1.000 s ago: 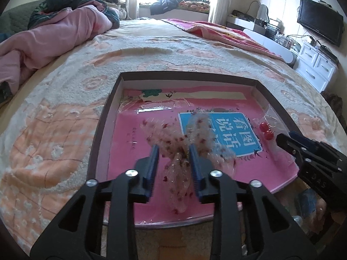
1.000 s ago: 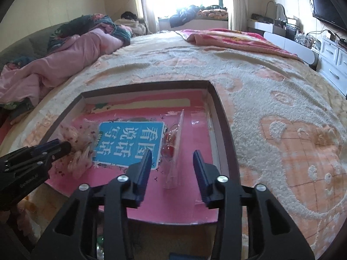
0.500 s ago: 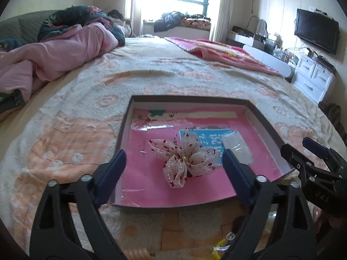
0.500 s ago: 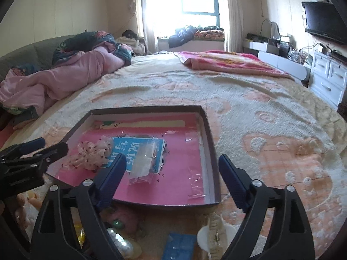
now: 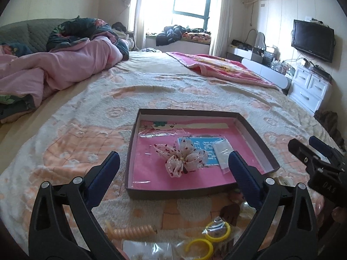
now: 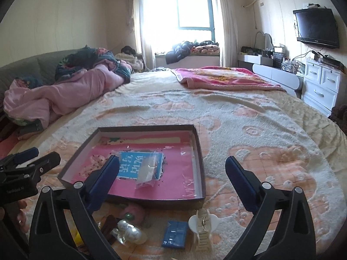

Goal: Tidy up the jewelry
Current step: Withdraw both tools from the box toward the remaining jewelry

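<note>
Both grippers hang above the near edge of the bed, and each has its jaws spread wide and holds nothing. The left gripper (image 5: 173, 171) faces the shallow box (image 5: 138, 134), where a sheer dotted hair bow (image 5: 181, 160) lies on the pink floor beside a small clear bag (image 5: 222, 153). Under the right gripper (image 6: 172, 176), a watch (image 6: 202, 225) and a blue packet (image 6: 175, 234) lie on the blanket outside the box.

The left tool (image 5: 173, 169) gapes wide and empty above the bed (image 5: 91, 130). A bow (image 5: 184, 159) and a bag (image 5: 223, 155) lie in the tray (image 5: 130, 151).
</note>
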The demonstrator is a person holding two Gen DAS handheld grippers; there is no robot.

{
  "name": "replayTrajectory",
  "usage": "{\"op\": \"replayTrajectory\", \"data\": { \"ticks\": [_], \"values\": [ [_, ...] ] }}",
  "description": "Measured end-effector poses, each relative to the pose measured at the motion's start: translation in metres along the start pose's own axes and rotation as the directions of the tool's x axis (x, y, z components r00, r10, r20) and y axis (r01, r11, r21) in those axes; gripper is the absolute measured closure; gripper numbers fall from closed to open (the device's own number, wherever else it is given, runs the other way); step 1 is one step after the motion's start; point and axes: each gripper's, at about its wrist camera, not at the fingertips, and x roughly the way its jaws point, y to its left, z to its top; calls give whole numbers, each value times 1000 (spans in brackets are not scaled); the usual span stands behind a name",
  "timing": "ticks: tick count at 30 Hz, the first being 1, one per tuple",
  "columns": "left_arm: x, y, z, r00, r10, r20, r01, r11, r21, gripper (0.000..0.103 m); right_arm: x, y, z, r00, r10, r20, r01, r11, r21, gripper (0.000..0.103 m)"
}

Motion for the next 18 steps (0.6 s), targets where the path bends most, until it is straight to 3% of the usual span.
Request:
{"op": "replayTrajectory", "data": {
  "ticks": [18],
  "values": [
    [-47,5,-36,1000,-4,10,4,1000,12,11,-53,5,-14,998,51,38,-50,998,-34,7]
  ]
}}
